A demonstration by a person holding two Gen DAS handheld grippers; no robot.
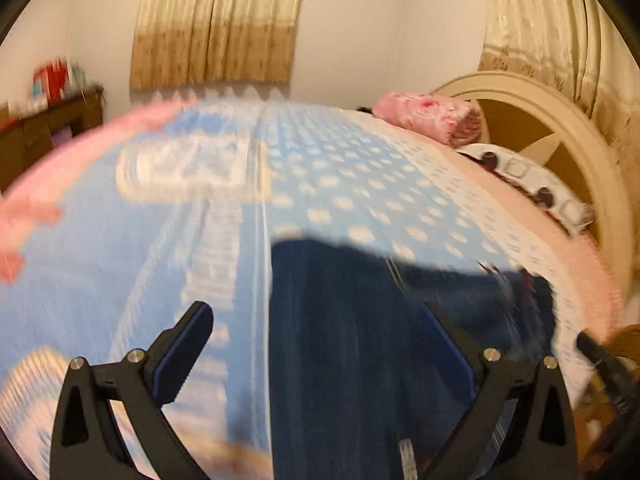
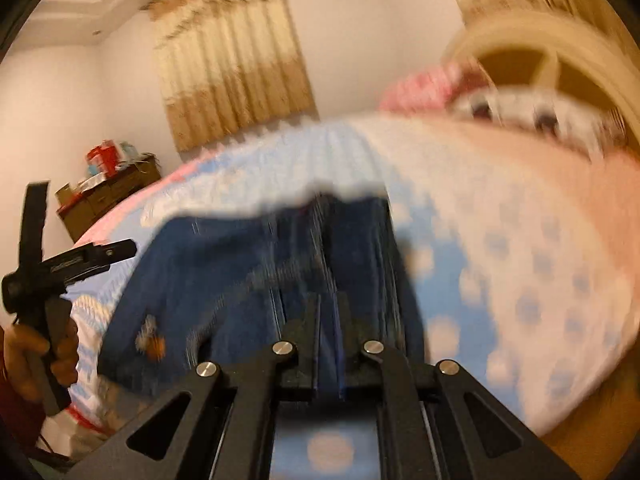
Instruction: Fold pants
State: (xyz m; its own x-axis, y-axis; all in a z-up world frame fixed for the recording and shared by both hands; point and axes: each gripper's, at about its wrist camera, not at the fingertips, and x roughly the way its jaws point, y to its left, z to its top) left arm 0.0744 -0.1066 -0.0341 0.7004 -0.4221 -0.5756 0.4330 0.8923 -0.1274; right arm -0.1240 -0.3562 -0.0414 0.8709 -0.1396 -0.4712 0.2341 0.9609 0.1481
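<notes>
Dark blue pants (image 1: 360, 340) lie on a bed covered by a light blue, white-dotted spread (image 1: 340, 168). In the left wrist view my left gripper (image 1: 318, 320) stands wide open just above the pants' left edge, with nothing between its pads. One finger (image 1: 188, 340) is over the spread and the other (image 1: 448, 340) is over the dark cloth. In the right wrist view my right gripper (image 2: 329, 312) is shut on a bunched fold of the pants (image 2: 224, 272), which rise blurred in front of it. The left gripper (image 2: 120, 254) shows at the far left, held by a hand (image 2: 44, 352).
A folded pink blanket (image 1: 432, 116) and a patterned pillow (image 1: 532, 184) lie at the head of the bed, below a cream round headboard (image 1: 568, 128). A brown dresser (image 1: 44, 132) with clutter stands by the far wall on the left. Beige curtains (image 1: 216, 28) hang behind.
</notes>
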